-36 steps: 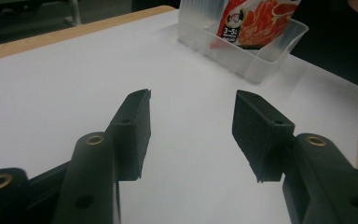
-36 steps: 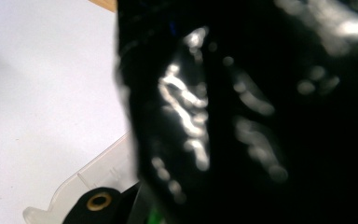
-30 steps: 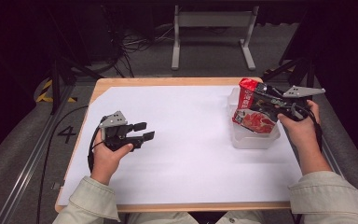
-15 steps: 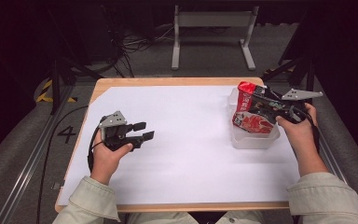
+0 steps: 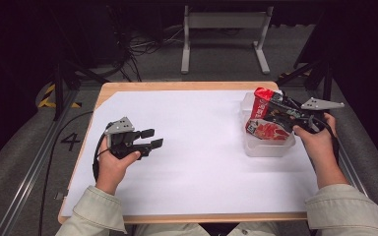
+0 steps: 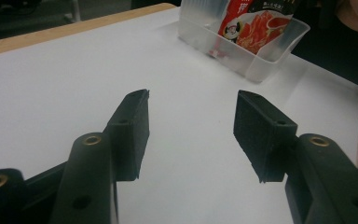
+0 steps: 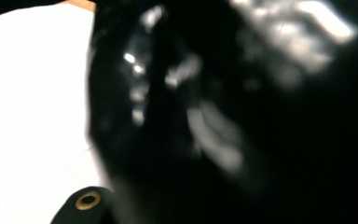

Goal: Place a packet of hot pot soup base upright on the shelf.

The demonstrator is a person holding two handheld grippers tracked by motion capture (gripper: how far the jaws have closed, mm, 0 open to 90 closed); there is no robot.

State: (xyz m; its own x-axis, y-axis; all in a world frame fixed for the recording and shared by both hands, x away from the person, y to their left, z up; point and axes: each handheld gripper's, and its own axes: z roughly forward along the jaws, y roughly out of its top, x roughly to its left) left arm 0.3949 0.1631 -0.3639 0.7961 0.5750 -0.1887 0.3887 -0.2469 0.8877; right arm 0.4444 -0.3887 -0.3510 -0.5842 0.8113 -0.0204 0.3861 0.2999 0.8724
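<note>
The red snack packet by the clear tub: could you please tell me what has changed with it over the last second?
The right claw has carried the red snack packet slightly left and lower, so its bottom end now sits in the clear plastic tub. The claw looks shut on the packet's top. The left claw stayed open and idle on the white sheet, and the tub kept its place.

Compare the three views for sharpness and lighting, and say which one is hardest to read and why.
High view: evenly lit white table, dark surroundings, fairly sharp. Left gripper view: crisp on the left gripper, the clear tub and red packet slightly soft. Right gripper view: hardest, a dark glossy surface pressed close, blurred, with smeared glints.
</note>
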